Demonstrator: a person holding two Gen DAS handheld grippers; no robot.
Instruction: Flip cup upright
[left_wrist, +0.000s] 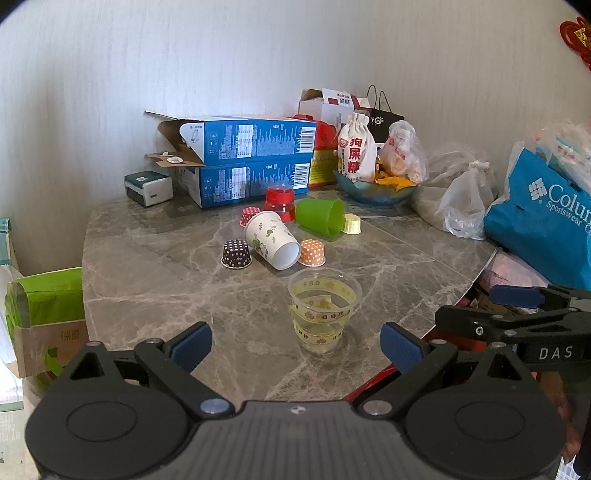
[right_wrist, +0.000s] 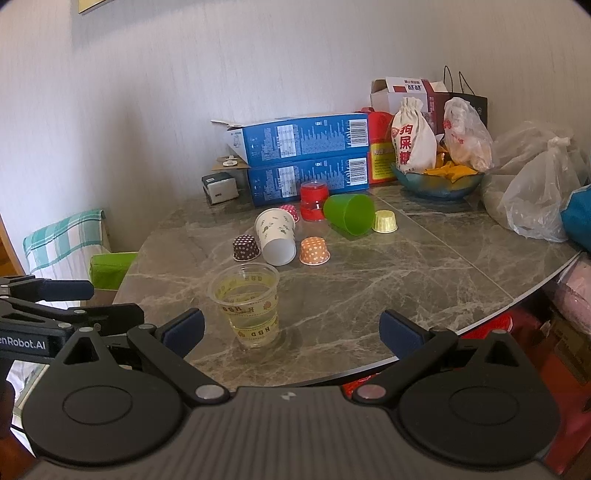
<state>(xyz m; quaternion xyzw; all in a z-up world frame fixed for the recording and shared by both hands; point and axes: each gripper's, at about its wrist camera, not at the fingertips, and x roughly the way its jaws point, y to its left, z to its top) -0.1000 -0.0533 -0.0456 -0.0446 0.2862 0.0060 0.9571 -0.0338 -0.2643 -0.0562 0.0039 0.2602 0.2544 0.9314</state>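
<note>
Cups lie tipped on the marble table (left_wrist: 147, 258): white paper cup (left_wrist: 271, 240), green cup (left_wrist: 319, 216). Clear cup (left_wrist: 323, 308) stands upright. My left gripper (left_wrist: 295, 345) and right gripper (right_wrist: 291, 332) gape, released.

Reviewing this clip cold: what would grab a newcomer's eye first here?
Probably the clear cup, upright nearest the cameras on the marble table, between both open grippers. Behind it, a white paper cup and a green cup lie on their sides among small upside-down dotted baking cups. Blue boxes and bags crowd the back.
</note>
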